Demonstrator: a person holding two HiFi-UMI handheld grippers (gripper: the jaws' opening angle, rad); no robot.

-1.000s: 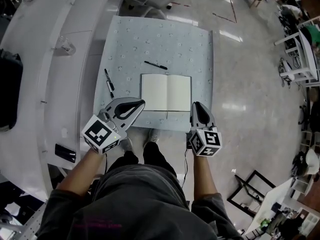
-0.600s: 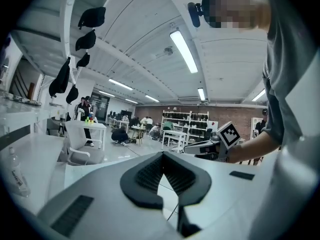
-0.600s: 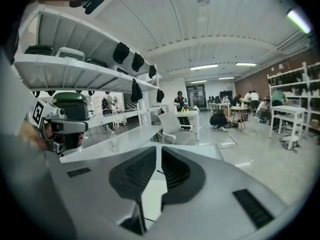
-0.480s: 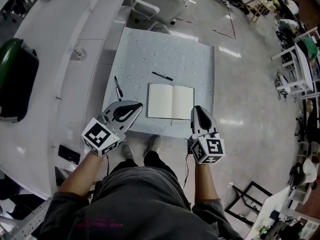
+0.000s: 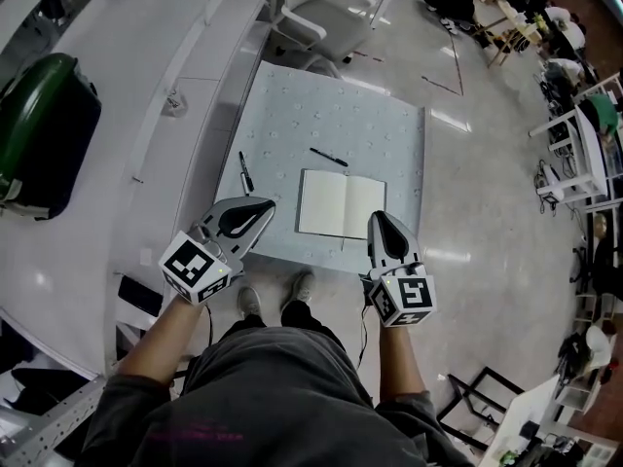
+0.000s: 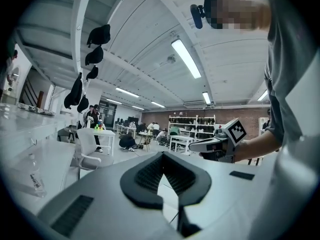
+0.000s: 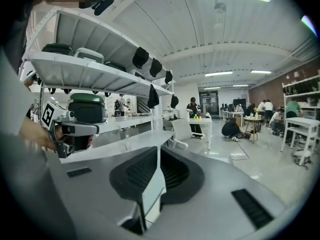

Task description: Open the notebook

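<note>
The notebook [image 5: 342,205] lies open and flat, blank pages up, on the small table's pale patterned cloth [image 5: 321,115]. My left gripper [image 5: 257,211] hangs over the table's near left edge, a little left of the notebook, jaws shut and empty. My right gripper [image 5: 381,225] is by the notebook's near right corner. Its jaws have just been closing, with nothing between them, and only a thin slit is left. Both point level into the room, left gripper [image 6: 161,156] and right gripper [image 7: 159,149], and neither gripper view shows the notebook.
Two black pens lie on the cloth, one pen [image 5: 328,157] beyond the notebook, the other pen [image 5: 246,171] to its left. A white counter [image 5: 117,115] with a green case [image 5: 44,125] runs along the left. A white chair [image 5: 321,8] stands beyond the table.
Both grippers have lifted and drawn back from the notebook toward the table's near edge. The notebook stays open and still.
</note>
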